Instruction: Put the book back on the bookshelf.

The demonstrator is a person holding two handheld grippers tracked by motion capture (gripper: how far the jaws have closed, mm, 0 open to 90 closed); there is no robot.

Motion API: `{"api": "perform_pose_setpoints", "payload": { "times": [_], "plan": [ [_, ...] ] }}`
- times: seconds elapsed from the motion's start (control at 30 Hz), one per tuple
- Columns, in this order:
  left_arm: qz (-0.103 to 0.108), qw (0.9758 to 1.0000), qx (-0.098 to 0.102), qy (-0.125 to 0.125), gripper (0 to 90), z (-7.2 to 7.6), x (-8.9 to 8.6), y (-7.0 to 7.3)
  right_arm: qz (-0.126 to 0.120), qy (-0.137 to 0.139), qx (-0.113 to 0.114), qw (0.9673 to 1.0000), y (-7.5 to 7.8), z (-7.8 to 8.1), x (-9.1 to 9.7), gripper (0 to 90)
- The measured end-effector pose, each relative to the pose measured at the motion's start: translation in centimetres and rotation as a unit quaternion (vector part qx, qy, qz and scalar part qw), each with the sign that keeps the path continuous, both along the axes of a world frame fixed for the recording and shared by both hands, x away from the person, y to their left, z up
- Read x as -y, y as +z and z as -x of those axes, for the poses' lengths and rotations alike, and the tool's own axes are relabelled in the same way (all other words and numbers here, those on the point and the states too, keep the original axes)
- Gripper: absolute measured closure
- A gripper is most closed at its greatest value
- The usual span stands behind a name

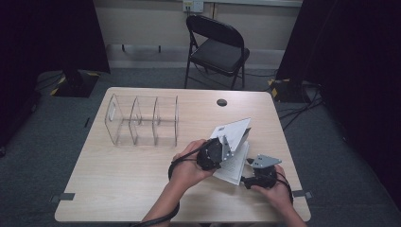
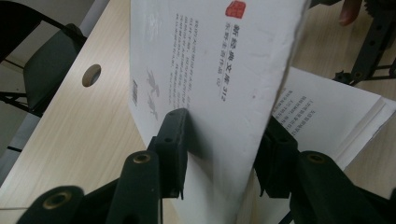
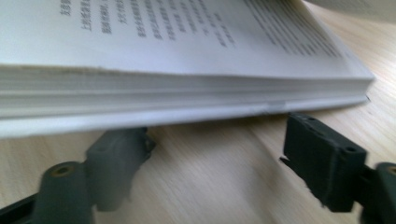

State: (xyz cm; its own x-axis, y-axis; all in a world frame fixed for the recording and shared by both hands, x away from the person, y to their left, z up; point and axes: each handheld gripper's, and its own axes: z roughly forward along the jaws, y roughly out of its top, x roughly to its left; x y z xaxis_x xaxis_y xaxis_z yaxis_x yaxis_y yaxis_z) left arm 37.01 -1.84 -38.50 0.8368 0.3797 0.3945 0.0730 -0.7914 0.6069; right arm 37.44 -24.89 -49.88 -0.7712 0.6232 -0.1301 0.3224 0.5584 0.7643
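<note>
High view: a thin paperback book (image 1: 235,151) lies on the tabletop (image 1: 142,179) to the right of the clear divided organizer (image 1: 142,120), in front of the small round hole (image 1: 222,102). Its front part is lifted like a tent over the rest. The left gripper (image 1: 222,146) holds that raised part; the right gripper (image 1: 250,176) sits at the book's near right corner, low on the tabletop.

Left gripper view: the fingers (image 2: 170,144) are clamped on the lifted white cover (image 2: 210,70) and the leaves with it, one pad on each face, near the lower edge. The cover bears columns of printed characters, a small red seal at the top and a barcode at the side, and it bends slightly. The open text block (image 2: 336,116) lies behind on the tabletop.

Right gripper view: the fingers (image 3: 322,158) stand spread apart and empty, just under and in front of the page edges (image 3: 177,93), touching nothing that I can see.

Judgement: the book looks light, and floppy rather than stiff. A pinch on the cover alone lets the pages sag and may crease or tear at the spine. The smooth cover could slip. A better hold is close to the spine, or across the whole closed thickness at the fore-edge.
</note>
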Motion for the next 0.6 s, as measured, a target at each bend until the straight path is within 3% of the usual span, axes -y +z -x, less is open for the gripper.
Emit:
{"api": "perform_pose_setpoints", "payload": {
  "times": [0.13, 0.37, 0.6],
  "plan": [
    [-0.005, 1.0, 0.005, 0.0, 58.7, 0.23, 0.23, 0.02, 0.001, 0.001, 0.016, 0.9999, 0.01, 0.08, -0.34, 19.7],
    [-0.001, 1.0, 0.004, -0.002, 58.6, 0.12, 0.24, 0.12, -0.01, 0.002, 0.015, 0.9998, 0.07, 0.01, -0.14, 19.5],
    [-0.003, 1.0, 0.008, -0.004, 58.5, 0.17, 0.37, 0.06, 0.005, 0.003, 0.051, 0.9987, 0.26, 0.22, -0.37, 18.5]
  ]
}}
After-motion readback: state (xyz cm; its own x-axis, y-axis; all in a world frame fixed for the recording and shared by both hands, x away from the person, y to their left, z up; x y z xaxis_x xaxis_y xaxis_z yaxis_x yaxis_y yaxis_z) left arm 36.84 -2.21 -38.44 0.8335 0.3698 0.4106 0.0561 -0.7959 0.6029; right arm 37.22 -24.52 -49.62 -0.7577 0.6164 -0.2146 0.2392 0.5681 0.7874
